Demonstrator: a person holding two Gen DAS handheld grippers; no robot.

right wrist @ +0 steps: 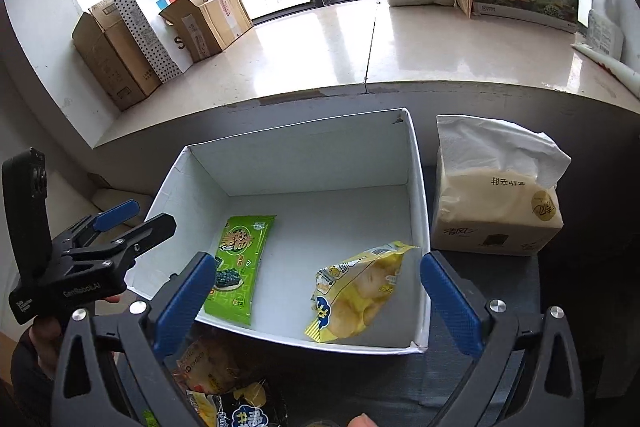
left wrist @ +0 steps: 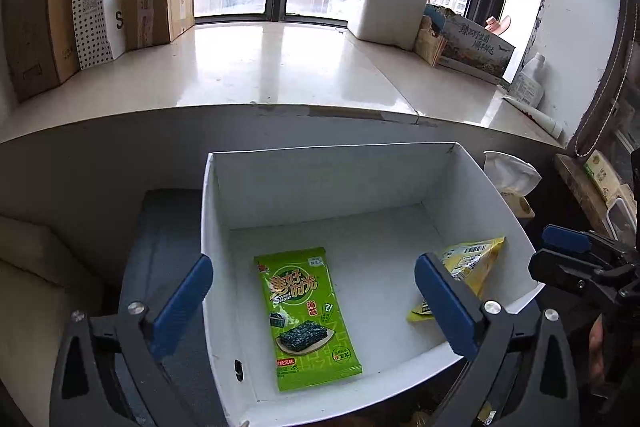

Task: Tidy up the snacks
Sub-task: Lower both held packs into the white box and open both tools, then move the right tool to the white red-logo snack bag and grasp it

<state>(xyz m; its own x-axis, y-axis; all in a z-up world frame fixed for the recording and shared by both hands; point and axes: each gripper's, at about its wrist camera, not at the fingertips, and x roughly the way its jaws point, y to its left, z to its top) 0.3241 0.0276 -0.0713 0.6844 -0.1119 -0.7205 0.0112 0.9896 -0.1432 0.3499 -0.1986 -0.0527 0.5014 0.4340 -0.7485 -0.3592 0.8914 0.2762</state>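
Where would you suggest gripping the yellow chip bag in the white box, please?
Probably its crimped top edge, coming from above: the yellow chip bag lies tilted against the white box wall, its puffy middle likely too wide and slippery for the right gripper.

Open white box (right wrist: 416,195) holding two snack packets, both lying flat and apart. Green seaweed packet (right wrist: 240,267) at left; yellow chip bag (right wrist: 360,291) at right.

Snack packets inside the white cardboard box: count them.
2. The green seaweed packet lies flat at the left; the yellow chip bag leans toward the right wall of the white cardboard box.
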